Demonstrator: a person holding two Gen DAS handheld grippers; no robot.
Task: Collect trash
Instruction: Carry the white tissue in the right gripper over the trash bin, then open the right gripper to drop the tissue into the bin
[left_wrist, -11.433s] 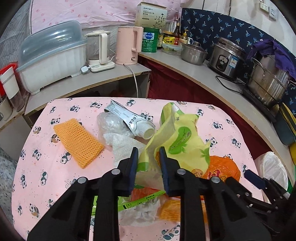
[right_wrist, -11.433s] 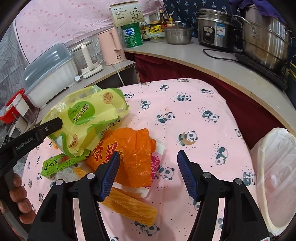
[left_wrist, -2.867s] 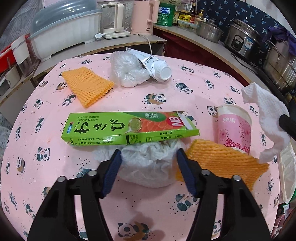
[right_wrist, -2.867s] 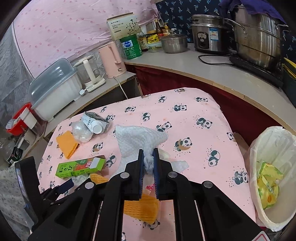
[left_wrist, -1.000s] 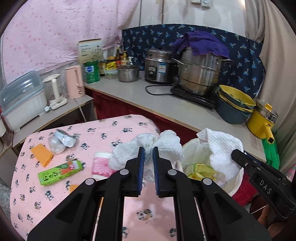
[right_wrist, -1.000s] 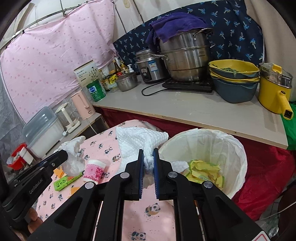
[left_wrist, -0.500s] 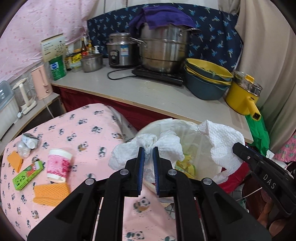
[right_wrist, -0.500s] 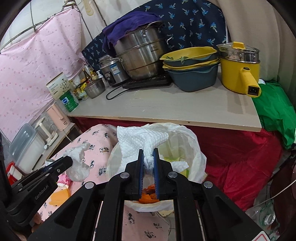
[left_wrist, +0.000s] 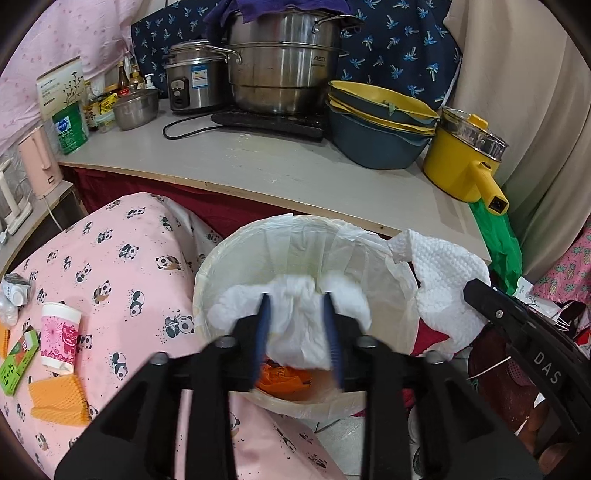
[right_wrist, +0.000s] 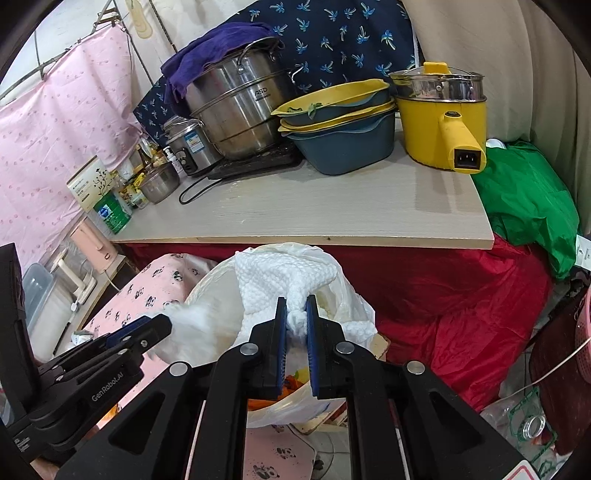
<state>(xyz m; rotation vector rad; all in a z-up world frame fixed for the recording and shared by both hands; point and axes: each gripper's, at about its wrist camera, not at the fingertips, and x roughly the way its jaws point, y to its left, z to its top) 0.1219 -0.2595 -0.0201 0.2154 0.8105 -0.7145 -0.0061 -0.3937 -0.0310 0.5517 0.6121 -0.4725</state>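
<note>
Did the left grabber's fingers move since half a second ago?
Yes. The left gripper has opened: its fingers now stand apart over the trash bin, letting go of the crumpled tissue.

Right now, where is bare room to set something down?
The counter is bare between the small steel bowl and the blue basins. The pink table is bare beside the bin; crowded around the paper cup.

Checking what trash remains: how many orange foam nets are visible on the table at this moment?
2. One orange foam net lies near the table's front edge below the pink paper cup; a second orange foam net is only a sliver at the far left edge. Others may be out of frame.
</note>
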